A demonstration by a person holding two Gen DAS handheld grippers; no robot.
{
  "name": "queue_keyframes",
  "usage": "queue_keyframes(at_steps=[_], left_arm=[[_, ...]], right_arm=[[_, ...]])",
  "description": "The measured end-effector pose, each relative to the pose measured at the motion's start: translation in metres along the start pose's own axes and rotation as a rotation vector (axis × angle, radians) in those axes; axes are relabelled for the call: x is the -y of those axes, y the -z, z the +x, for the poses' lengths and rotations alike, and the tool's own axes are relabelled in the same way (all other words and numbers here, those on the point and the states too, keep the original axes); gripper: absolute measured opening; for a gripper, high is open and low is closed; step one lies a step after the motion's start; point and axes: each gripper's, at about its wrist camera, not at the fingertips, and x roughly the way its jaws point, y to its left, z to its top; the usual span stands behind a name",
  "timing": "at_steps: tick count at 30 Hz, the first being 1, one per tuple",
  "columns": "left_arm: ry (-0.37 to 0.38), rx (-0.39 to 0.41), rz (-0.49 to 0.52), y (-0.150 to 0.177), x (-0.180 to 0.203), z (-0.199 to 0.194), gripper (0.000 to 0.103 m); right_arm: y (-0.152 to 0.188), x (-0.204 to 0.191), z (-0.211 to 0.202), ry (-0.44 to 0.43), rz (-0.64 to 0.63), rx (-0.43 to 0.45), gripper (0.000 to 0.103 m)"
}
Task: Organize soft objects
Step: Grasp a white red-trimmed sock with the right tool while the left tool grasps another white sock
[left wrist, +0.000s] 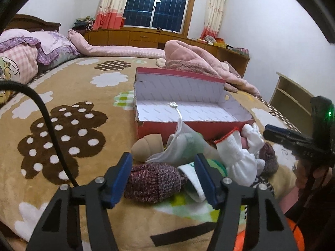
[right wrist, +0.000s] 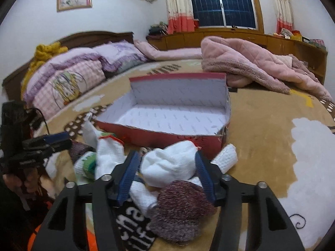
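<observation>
A bed (left wrist: 88, 108) under a tan fleece blanket (right wrist: 261, 129) with brown dotted flowers and white cloud shapes fills both views. At twelve o'clock on it lies an open red shoebox (left wrist: 188, 123), white inside and empty but for a knotted white cord at its near rim. A pink quilted robe (right wrist: 247, 67) is heaped at one o'clock; purple and pink checked pillows (right wrist: 73, 73) sit at ten o'clock against a dark headboard. Beyond are wooden cabinets, a dark window with cream-and-coral curtains, an air conditioner and a framed photo.

The pile of soft objects lies just in front of the box's near wall. The left gripper (left wrist: 165, 175) has its blue-padded jaws partly apart, either side of a maroon knit roll (left wrist: 155, 184) and a white-and-green sock (left wrist: 192, 179); I cannot tell whether the pads press on them. Beyond are a tan rolled sock (left wrist: 146, 146) at eleven o'clock and a white mesh pouch (left wrist: 180, 144).

The right gripper (right wrist: 169, 173) stands partly apart around a white glove bundle (right wrist: 169, 163), with no clear squeeze visible; a second maroon knit ball (right wrist: 182, 209) lies at six o'clock beneath it.

White lettering on a black patch below is unreadable.
</observation>
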Motion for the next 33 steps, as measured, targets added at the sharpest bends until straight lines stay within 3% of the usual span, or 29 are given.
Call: queue_keyframes(at_steps=[4,9,10,11,12,15,18,23,26,30,33], left_arm=[[0.016,-0.034,-0.010,-0.002,0.001,0.015,0.059],[0.024,-0.055,0.006,-0.008,0.008,0.033,0.059],[0.025,-0.060,0.001,-0.009,0.009,0.036,0.059],[0.028,-0.063,-0.006,-0.010,0.009,0.038,0.059],[0.032,-0.067,-0.017,-0.010,0.009,0.040,0.059],[0.093,-0.070,-0.042,-0.012,0.014,0.037,0.058],[0.190,-0.054,0.006,-0.013,0.030,0.024,0.058],[0.225,-0.037,0.137,-0.008,0.066,0.018,0.058],[0.249,-0.066,0.158,-0.007,0.083,0.029,0.055],[0.206,-0.070,0.176,-0.008,0.096,0.036,0.055],[0.185,-0.007,0.161,-0.016,0.094,0.019,0.055]], right_arm=[[0.003,0.006,0.017,0.004,0.043,-0.050,0.062],[0.004,0.003,0.027,-0.010,0.036,-0.061,0.060],[0.004,0.001,0.028,-0.009,0.026,-0.058,0.055],[0.003,-0.001,0.028,-0.016,0.016,-0.061,0.040],[0.004,-0.003,0.029,-0.011,0.004,-0.063,0.033],[0.004,-0.008,0.022,0.016,-0.036,-0.029,0.020],[0.003,-0.009,0.013,0.002,-0.045,0.006,0.020],[0.000,-0.010,0.005,-0.002,-0.040,0.038,0.020],[-0.002,-0.011,0.002,0.000,-0.041,0.048,0.020],[-0.002,-0.008,-0.005,0.010,-0.042,0.061,0.020],[-0.002,-0.002,-0.011,0.015,-0.033,0.067,0.020]])
